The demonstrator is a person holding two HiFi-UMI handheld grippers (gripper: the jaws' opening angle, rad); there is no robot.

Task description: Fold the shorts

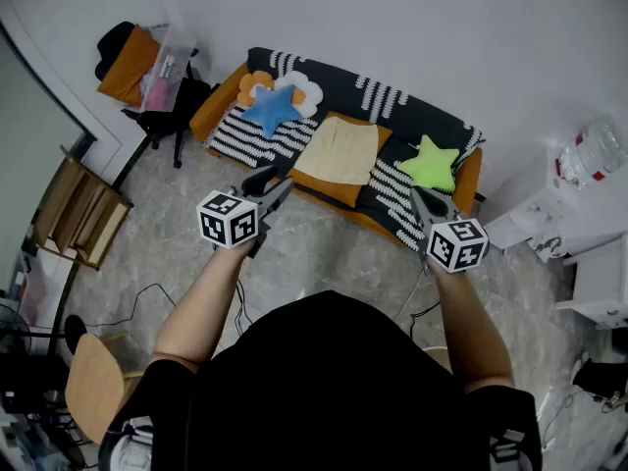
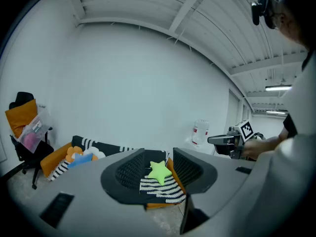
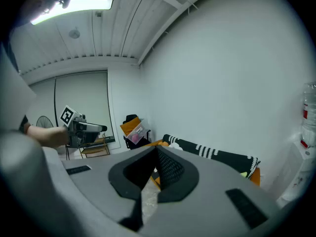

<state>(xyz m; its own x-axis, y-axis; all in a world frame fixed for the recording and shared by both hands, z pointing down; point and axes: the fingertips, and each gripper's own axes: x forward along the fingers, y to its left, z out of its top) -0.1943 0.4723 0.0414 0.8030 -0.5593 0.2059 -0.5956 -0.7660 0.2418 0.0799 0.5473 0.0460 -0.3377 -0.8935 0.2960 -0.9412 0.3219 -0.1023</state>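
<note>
- Shorts (image 1: 339, 150) flat on sofa (image 1: 218, 106) middle, untouched
- Left gripper (image 1: 270, 186) jaws apart, right gripper (image 1: 424, 204) jaws together, both empty, short of sofa
- Approach step, by my read; next: right opens, both pinch a hem

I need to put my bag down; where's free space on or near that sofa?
The striped blanket lies bare in front of the blue star cushion, and between the shorts and green star cushion. The floor before the sofa is open. Cushions crowd its left end.
</note>
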